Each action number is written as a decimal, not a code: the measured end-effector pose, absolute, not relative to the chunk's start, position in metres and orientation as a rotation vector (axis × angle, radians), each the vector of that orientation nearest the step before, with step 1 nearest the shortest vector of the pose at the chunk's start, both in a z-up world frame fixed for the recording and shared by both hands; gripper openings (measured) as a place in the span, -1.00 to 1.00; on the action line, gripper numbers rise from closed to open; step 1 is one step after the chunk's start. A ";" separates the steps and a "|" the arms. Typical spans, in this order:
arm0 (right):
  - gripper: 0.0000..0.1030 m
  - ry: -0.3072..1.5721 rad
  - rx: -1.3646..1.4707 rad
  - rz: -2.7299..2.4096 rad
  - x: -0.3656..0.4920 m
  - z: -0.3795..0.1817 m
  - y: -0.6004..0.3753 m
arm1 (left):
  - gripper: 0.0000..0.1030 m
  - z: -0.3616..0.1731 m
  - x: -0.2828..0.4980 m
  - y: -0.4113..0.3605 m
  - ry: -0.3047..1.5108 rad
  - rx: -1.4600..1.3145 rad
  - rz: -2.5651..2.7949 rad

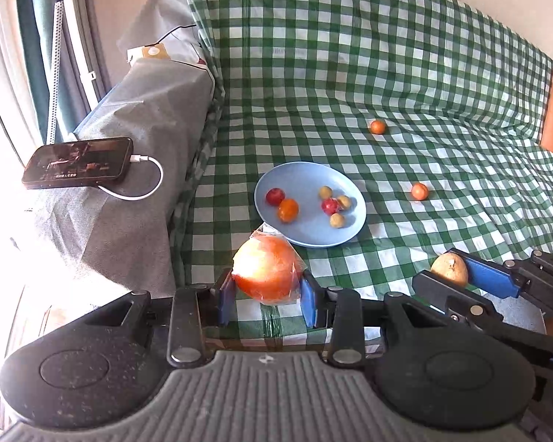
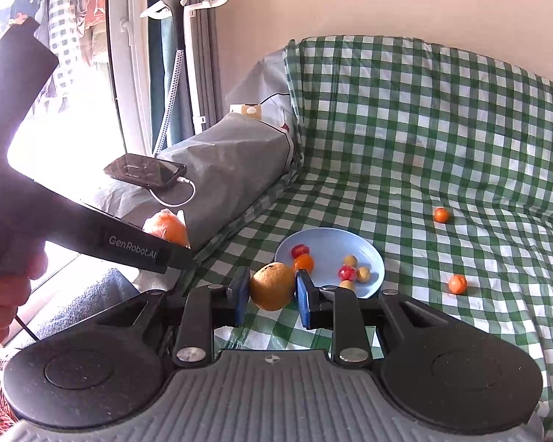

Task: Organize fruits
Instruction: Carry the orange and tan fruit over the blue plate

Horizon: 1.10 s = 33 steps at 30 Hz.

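Left wrist view: my left gripper (image 1: 267,296) clamps a wrapped orange (image 1: 266,272), just short of the blue plate (image 1: 350,235). R gripper (image 2: 272,296) pinches a brown fruit (image 2: 272,286) near same plate.

cloth (image 1: 350,84): green-white check, thin woven-looking fabric, matt, creased, draped over seat and backrest
armrest cover (image 1: 158,118): grey non-woven-looking fabric, matt, wrinkled
plate (image 1: 302,180): pale blue, smooth, looks plastic, slight sheen
big orange (image 1: 265,269): in clear crinkly film, glossy glare on the wrap
brown fruit (image 2: 272,287): dull, rough-looking skin
small oranges (image 1: 419,191): smooth skin, soft shine
phone (image 1: 77,162): black glossy glass face, white smooth cable
left gripper (image 1: 267,294): black matt plastic arms, blue matt pads, shiny metal pins, grey ribbed body
right gripper (image 2: 272,294): same finish, dusty black discs
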State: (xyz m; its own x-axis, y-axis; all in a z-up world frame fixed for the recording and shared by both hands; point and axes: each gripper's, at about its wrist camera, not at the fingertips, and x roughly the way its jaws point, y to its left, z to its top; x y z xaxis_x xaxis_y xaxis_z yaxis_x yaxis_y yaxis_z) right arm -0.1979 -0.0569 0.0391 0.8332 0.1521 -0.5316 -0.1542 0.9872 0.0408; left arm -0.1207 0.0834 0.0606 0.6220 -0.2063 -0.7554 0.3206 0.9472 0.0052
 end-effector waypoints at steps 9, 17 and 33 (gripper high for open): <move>-0.46 0.591 0.013 0.155 -0.197 0.031 -0.065 | -0.21 0.053 -0.111 0.082 0.874 0.144 -0.307; -0.46 0.627 0.020 0.145 -0.183 0.024 -0.070 | -0.21 0.043 -0.094 0.083 0.901 0.149 -0.302; -0.46 0.741 0.049 0.051 -0.106 -0.023 -0.105 | -0.21 0.002 0.005 0.037 0.970 0.218 -0.312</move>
State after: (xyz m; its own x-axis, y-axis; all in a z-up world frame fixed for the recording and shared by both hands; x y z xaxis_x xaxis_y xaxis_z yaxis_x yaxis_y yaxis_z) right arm -0.1060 -0.1046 -0.0234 0.7369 0.0641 -0.6730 -0.0292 0.9976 0.0630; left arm 0.0049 0.0366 0.0020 0.5260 -0.1626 -0.8348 0.3553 0.9338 0.0420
